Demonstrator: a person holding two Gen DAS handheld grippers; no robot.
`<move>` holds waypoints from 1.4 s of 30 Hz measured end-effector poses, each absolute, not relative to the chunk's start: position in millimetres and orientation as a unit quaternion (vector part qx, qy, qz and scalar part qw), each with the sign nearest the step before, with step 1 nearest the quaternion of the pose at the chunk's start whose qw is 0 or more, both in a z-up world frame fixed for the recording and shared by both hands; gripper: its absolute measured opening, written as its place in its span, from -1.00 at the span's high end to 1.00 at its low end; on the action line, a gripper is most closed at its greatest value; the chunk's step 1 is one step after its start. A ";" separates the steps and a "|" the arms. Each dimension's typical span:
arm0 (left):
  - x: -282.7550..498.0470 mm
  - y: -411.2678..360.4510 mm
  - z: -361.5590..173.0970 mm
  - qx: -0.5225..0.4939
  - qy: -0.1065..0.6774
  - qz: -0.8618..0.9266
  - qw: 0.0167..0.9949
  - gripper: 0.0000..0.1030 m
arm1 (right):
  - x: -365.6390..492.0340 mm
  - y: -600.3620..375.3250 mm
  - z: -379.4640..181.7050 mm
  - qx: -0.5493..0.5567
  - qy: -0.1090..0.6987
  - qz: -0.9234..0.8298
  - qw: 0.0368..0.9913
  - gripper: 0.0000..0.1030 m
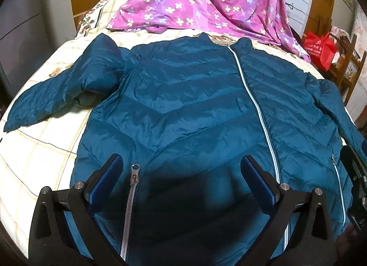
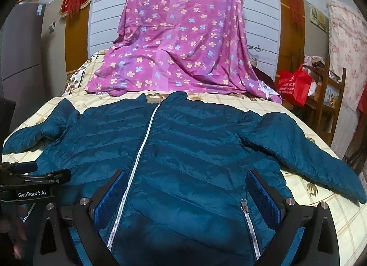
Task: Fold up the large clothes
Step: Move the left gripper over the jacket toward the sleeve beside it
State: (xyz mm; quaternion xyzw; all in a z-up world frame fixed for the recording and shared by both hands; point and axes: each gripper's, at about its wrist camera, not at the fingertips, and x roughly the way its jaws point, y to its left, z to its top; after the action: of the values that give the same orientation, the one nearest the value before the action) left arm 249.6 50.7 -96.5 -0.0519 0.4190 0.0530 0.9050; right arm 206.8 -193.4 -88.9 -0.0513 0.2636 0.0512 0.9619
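Lying flat and front-up across the checked bed cover (image 1: 34, 151), zipped closed along its pale centre zip (image 2: 140, 151), collar toward the purple flowered sheet (image 2: 179, 43) draped at the far end, both sleeves spreading out to the sides: the teal quilted jacket (image 1: 183, 96). Hovering over the hem area with blue pads spread wide and gripping nothing, the left gripper (image 1: 181, 167) near a silver pocket zip (image 1: 132, 197) (puller at its upper end). Poising likewise released above the lower front, the right gripper (image 2: 187, 181), straddling the panel between centre zip and right pocket zip (image 2: 248, 227), with a red bag (image 2: 294, 85) sitting beyond the bed's right side.
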 end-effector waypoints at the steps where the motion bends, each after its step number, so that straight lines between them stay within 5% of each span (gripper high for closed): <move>1: 249.6 50.9 -96.4 -0.052 0.418 0.056 0.905 -0.99 | 206.7 -193.9 -89.3 -0.051 0.264 0.051 0.962 -0.98; 31: 245.2 49.0 -98.0 -0.047 0.410 0.046 0.910 -0.99 | 206.1 -195.2 -89.7 -0.052 0.266 0.051 0.961 -0.98; 42: 234.8 165.1 -66.4 -0.143 0.395 0.092 0.903 -0.99 | 184.5 -192.6 -85.7 -0.060 0.262 0.063 0.961 -0.97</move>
State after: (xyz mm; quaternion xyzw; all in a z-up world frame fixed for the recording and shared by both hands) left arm 234.8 165.1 -66.4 -0.1432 0.3951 0.0921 0.9027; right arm 184.5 -192.6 -85.7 -0.0597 0.2617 0.0633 0.9612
